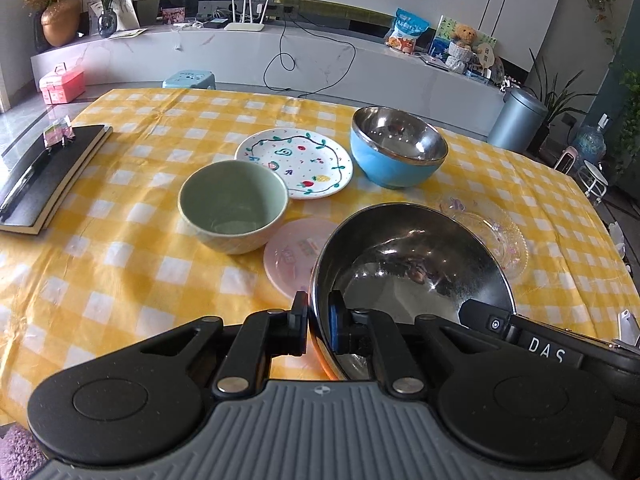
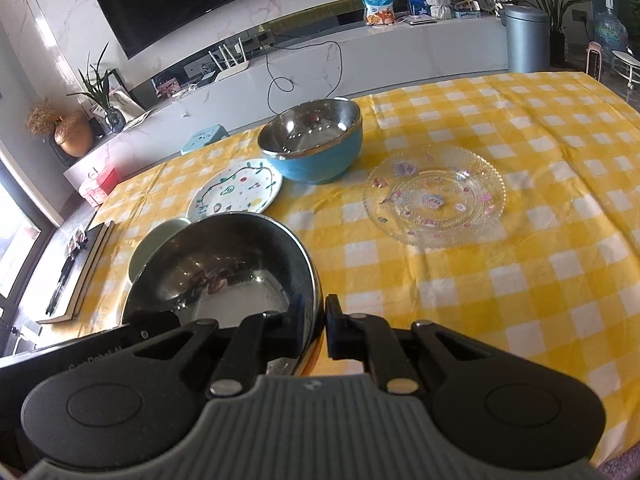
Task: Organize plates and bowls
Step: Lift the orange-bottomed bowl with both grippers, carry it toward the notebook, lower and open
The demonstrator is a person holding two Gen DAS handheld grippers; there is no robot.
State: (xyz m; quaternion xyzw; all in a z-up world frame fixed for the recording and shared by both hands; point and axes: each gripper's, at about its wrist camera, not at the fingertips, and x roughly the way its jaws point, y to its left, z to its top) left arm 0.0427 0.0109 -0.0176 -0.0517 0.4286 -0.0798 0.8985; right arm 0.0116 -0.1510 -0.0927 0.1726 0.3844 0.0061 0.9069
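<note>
Both grippers hold one shiny steel bowl (image 1: 412, 264) (image 2: 224, 272) by its rim, lifted above the yellow checked tablecloth (image 1: 120, 248) (image 2: 520, 280). My left gripper (image 1: 318, 320) is shut on its left rim; my right gripper (image 2: 316, 324) is shut on its right rim. Behind stand a green bowl (image 1: 234, 206) (image 2: 150, 246), a painted white plate (image 1: 294, 162) (image 2: 236, 192) and a blue bowl with a steel lining (image 1: 398, 146) (image 2: 312, 140). A pink plate (image 1: 294, 254) lies partly under the held bowl. A clear glass plate (image 2: 434, 196) (image 1: 500, 232) lies to the right.
A black book (image 1: 44, 176) (image 2: 76, 276) with a small object on top lies at the table's left edge. Past the far edge are a white TV bench (image 1: 280, 52), a blue stool (image 1: 188, 80) and a grey bin (image 1: 516, 120).
</note>
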